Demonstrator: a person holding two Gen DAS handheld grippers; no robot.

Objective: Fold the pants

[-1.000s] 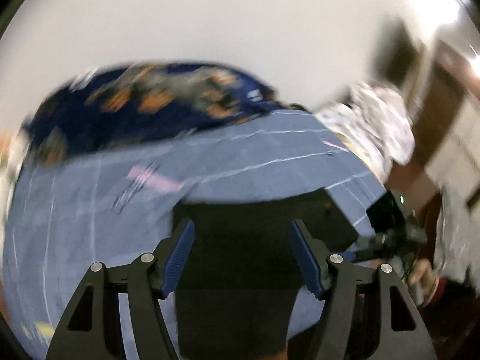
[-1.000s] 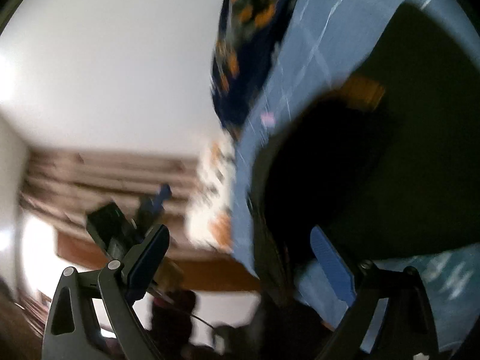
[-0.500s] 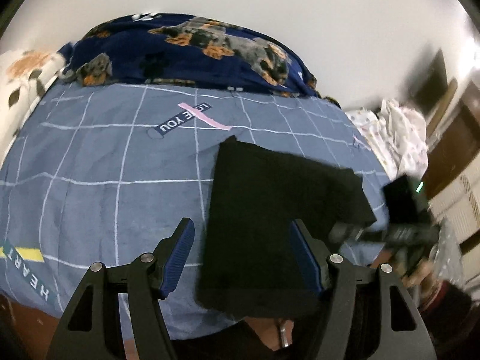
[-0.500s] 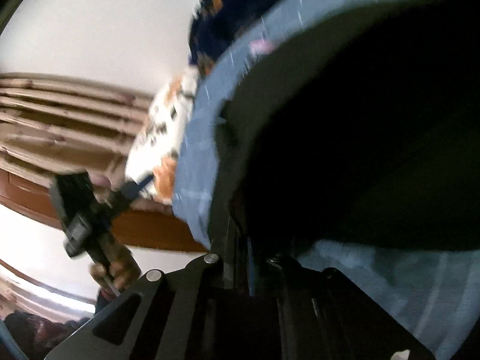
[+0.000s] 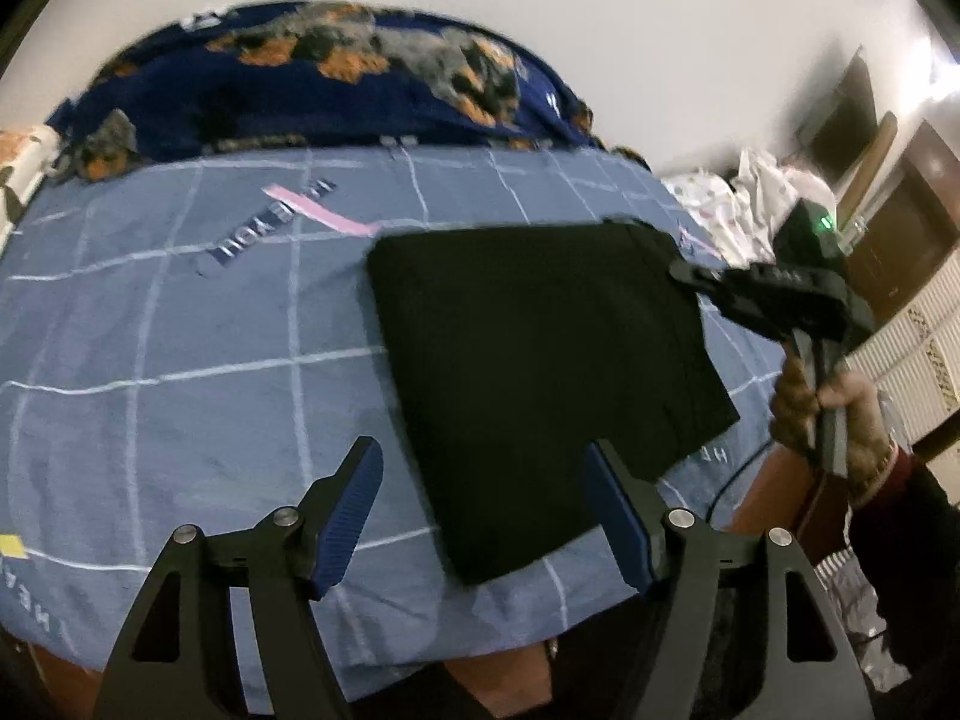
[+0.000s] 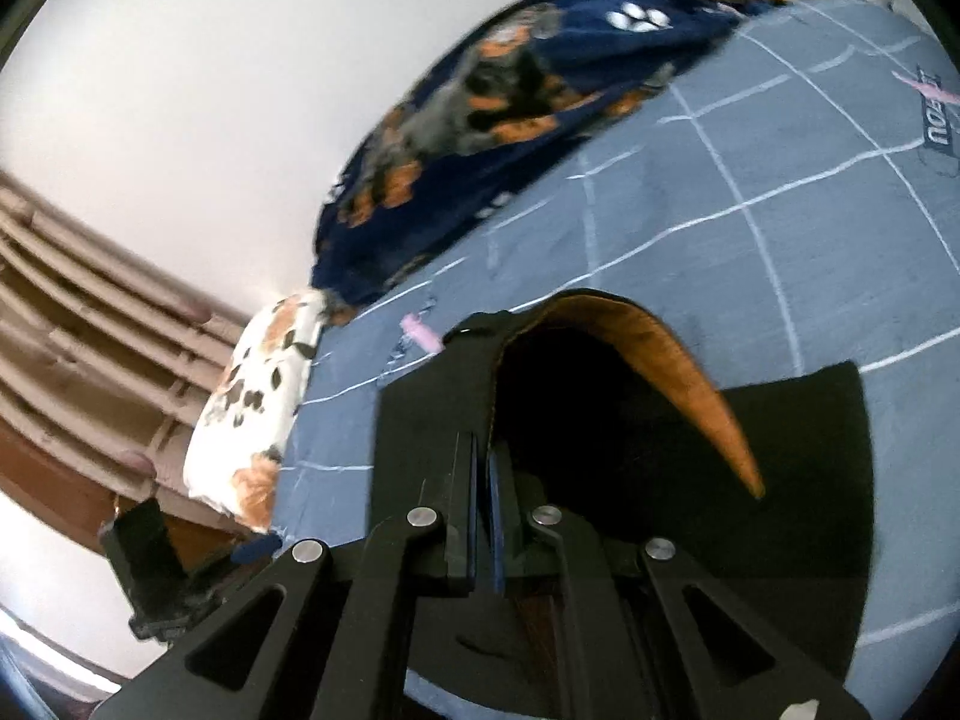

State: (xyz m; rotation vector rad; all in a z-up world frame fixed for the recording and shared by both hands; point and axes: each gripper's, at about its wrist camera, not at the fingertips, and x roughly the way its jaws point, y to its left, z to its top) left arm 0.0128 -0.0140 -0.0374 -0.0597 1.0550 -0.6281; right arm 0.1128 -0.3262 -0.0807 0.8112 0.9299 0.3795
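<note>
The black pants (image 5: pixel 540 372) lie folded into a rectangle on the blue checked bedsheet (image 5: pixel 180 330). My left gripper (image 5: pixel 492 510) is open and empty, held above the near edge of the pants. My right gripper (image 6: pixel 483 480) is shut on the edge of the pants (image 6: pixel 600 420); the pinched layer is lifted and its orange-brown lining (image 6: pixel 678 360) shows. In the left wrist view the right gripper (image 5: pixel 690 273) reaches the far right corner of the pants.
A dark blue dog-print blanket (image 5: pixel 312 84) is bunched along the far side of the bed. A white and orange patterned pillow (image 6: pixel 258 402) lies at the bed's end. White printed cloth (image 5: pixel 750 204) lies beyond the right edge, by dark furniture.
My right gripper closed on the edge of the pants and lifted a layer. My left gripper stayed open and drew back from the folded pants.
</note>
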